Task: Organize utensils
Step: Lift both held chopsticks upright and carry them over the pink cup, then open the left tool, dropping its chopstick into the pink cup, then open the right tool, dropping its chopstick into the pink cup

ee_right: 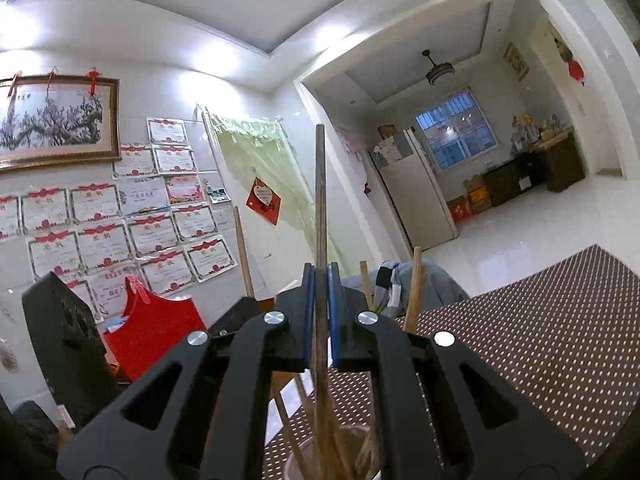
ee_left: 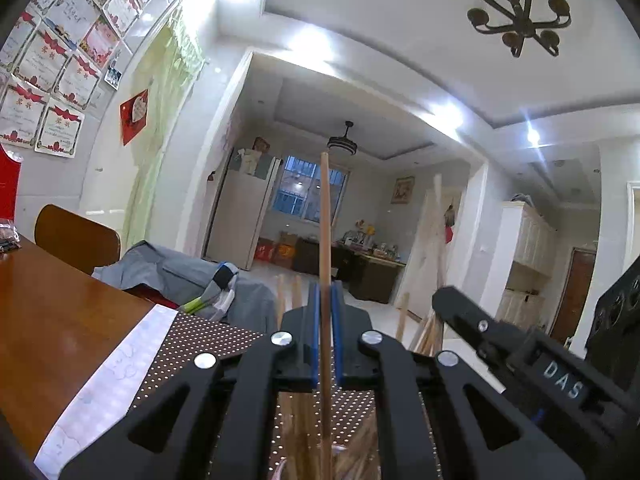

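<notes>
Looking across the wooden table [ee_left: 60, 320], we see a brown dotted mat [ee_right: 540, 340] covering its near part, with a pale strip of paper [ee_left: 108, 380] along the mat's edge; a wooden chair [ee_left: 76, 236] and a heap of grey cloth [ee_left: 172, 272] stand behind; a red bag [ee_right: 156, 336] sits by the wall of certificates. Our left gripper [ee_left: 325, 304] has its jaws closed on a pale chopstick [ee_left: 325, 216] held upright; our right gripper [ee_right: 320, 284] is clamped on a darker chopstick [ee_right: 320, 200], also upright. Below each gripper a clear cup [ee_right: 304, 460] holds more chopsticks [ee_right: 414, 288], but the black linkages hide most of it and its rim is cut off; we cannot tell whether the held sticks' lower ends rest inside.
</notes>
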